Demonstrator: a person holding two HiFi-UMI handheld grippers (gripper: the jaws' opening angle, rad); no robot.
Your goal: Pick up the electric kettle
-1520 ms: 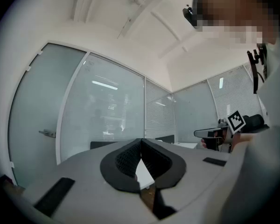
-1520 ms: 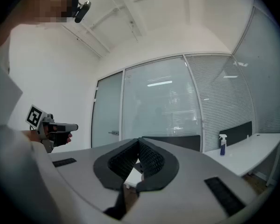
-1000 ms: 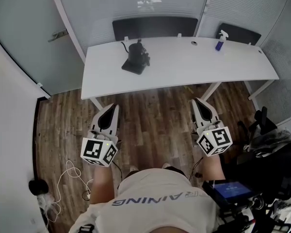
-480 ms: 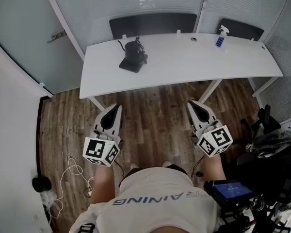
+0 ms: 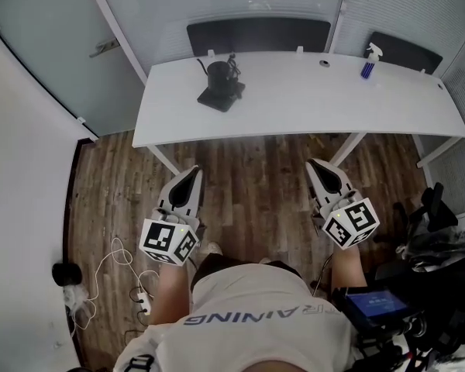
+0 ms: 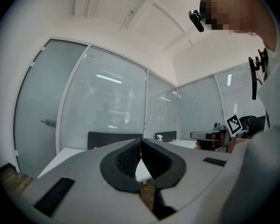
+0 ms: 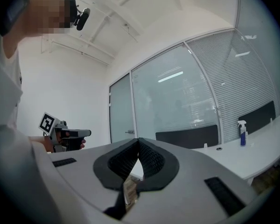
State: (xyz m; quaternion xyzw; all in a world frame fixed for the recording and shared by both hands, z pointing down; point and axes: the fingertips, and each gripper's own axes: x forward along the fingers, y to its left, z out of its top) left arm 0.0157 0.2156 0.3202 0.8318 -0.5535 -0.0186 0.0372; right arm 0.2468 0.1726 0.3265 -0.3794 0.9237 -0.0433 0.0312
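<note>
In the head view the whole scene slides slightly rightward. The white rectangular table (image 5: 310,103), the black electric kettle (image 5: 219,76) on it, the blue spray bottle (image 5: 368,62), the grey left gripper (image 5: 192,170) and the grey right gripper (image 5: 314,163) all sit further right than before. The plain white wall (image 5: 23,169) at the left fills more of the frame.

The counter (image 5: 294,107) stands ahead of the person, against a glass wall (image 5: 217,6). The electric kettle (image 5: 219,76) sits on its base on the counter's left rear part, near the back edge. The spray bottle (image 5: 367,62) stands at the right rear, well apart from the kettle. Two panels stand behind the counter, one (image 5: 260,36) behind the kettle and one (image 5: 403,53) behind the bottle. The left hand-held gripper (image 5: 194,171) and the right hand-held gripper (image 5: 311,163) hang side by side over the floor (image 5: 248,177), before the counter's front edge. Cables (image 5: 116,273) lie on the floor left of the left one.
</note>
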